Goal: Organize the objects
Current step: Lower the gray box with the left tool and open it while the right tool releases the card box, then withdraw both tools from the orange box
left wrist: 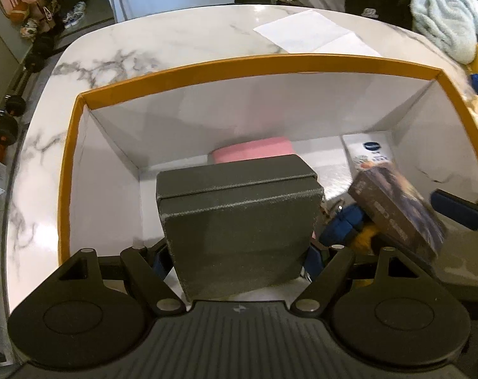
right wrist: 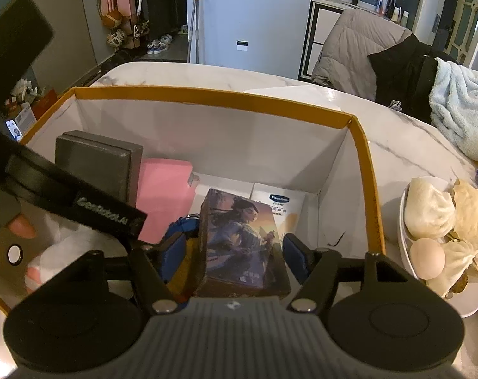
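The left gripper point(left wrist: 237, 255) pinches a grey box point(left wrist: 239, 221) between its blue pads, the box standing on edge and filling the gap between the fingers, held low inside the orange-rimmed carton point(left wrist: 254, 61); gripped by its lower sides like this, it can be set down upright rather than dropped flat. The right gripper point(right wrist: 235, 252) has its blue pads on either side of a picture box point(right wrist: 242, 240), close against its flanks and apparently squeezing it, though true contact on the right pad is hard to confirm; that box leans with its printed face up, over the middle of the carton floor. Both loads are therefore already within the carton walls, which suggests the placing stage, each piece being steered to its own slot. Just beyond the grey box lies a pink case point(left wrist: 254, 151), and in the far right corner a white Vaseline pack point(right wrist: 278, 200) lies flat, so the free floor is at the left and near side. Something blue and yellow point(left wrist: 349, 227) sits under the picture box; what it is cannot be told. Outside the carton, on the marble table point(left wrist: 144, 50), are a sheet of paper point(left wrist: 315, 33) and, to the right, a plate point(right wrist: 469, 303) of buns with an egg point(right wrist: 427, 259).
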Tool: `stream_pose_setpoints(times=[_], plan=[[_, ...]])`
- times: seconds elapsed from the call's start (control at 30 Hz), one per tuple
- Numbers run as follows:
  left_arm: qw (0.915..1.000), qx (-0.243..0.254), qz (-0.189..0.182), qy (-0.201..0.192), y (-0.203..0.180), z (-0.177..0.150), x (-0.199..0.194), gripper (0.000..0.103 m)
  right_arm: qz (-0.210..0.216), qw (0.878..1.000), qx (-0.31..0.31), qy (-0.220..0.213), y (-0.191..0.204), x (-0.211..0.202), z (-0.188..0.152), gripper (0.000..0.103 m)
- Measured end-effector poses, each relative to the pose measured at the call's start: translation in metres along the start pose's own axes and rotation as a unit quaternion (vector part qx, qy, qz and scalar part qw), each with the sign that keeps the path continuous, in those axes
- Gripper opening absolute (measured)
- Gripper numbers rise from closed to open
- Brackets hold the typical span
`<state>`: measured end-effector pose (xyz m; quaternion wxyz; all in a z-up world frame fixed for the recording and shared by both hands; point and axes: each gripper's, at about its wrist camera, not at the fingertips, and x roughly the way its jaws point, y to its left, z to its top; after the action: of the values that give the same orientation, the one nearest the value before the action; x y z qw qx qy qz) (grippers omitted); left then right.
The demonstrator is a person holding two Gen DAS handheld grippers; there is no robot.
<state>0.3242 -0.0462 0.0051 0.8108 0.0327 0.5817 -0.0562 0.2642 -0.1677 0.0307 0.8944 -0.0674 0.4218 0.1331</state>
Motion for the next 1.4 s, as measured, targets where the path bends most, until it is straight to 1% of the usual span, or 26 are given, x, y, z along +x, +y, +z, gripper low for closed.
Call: stream_pose_setpoints(times=[0.17,0.23,0.3,0.43,0.57,0.67,0.77,0.93,1.07,1.13,1.23,1.33,1.4], plan=[[0.9997,0.002,-0.018,-0.016,0.0,-0.01,-0.016,0.092,0.016,1.0,0.019,-0.015,-0.002,-0.009,-0.003,0.076],[0.9994,0.004,-0.025,-0.022,0.0,-0.014,-0.023,0.092,0.013,1.0,0.011,-0.023,0.002,-0.015,-0.005,0.078],[0.9991,0.004,-0.03,-0.028,0.0,-0.018,-0.028,0.092,-0.002,0.999,-0.005,-0.035,0.006,-0.023,-0.007,0.081],[0.9988,0.005,-0.021,-0.043,-0.001,-0.021,-0.035,0.093,-0.011,0.999,-0.013,-0.043,0.008,-0.033,-0.009,0.082],[0.9975,-0.021,-0.047,-0.048,0.008,-0.022,-0.045,0.094,-0.009,0.999,-0.013,-0.049,0.01,-0.042,-0.013,0.083],[0.9967,-0.027,-0.05,-0.058,0.012,-0.024,-0.054,0.094,-0.007,0.998,-0.012,-0.054,0.009,-0.048,-0.016,0.083],[0.9953,-0.028,-0.051,-0.078,0.014,-0.031,-0.067,0.094,-0.002,0.998,-0.011,-0.063,0.012,-0.056,-0.019,0.084],[0.9901,-0.027,-0.047,-0.13,0.019,-0.066,-0.093,0.094,0.014,0.996,-0.005,-0.091,0.016,-0.079,-0.032,0.086],[0.9836,-0.011,-0.032,-0.177,0.017,-0.105,-0.109,0.095,0.013,0.992,-0.009,-0.127,0.024,-0.105,-0.055,0.088],[0.98,-0.015,-0.032,-0.196,0.02,-0.129,-0.113,0.097,0.009,0.99,-0.017,-0.142,0.03,-0.117,-0.07,0.09],[0.9766,-0.031,-0.029,-0.211,0.021,-0.157,-0.111,0.097,0.007,0.987,-0.022,-0.157,0.038,-0.129,-0.096,0.092],[0.9753,-0.045,-0.017,-0.216,0.018,-0.184,-0.099,0.097,0.011,0.986,-0.008,-0.164,0.044,-0.134,-0.123,0.092],[0.9761,-0.049,-0.007,-0.212,0.016,-0.2,-0.089,0.097,0.018,0.986,0.002,-0.164,0.047,-0.135,-0.137,0.092]])
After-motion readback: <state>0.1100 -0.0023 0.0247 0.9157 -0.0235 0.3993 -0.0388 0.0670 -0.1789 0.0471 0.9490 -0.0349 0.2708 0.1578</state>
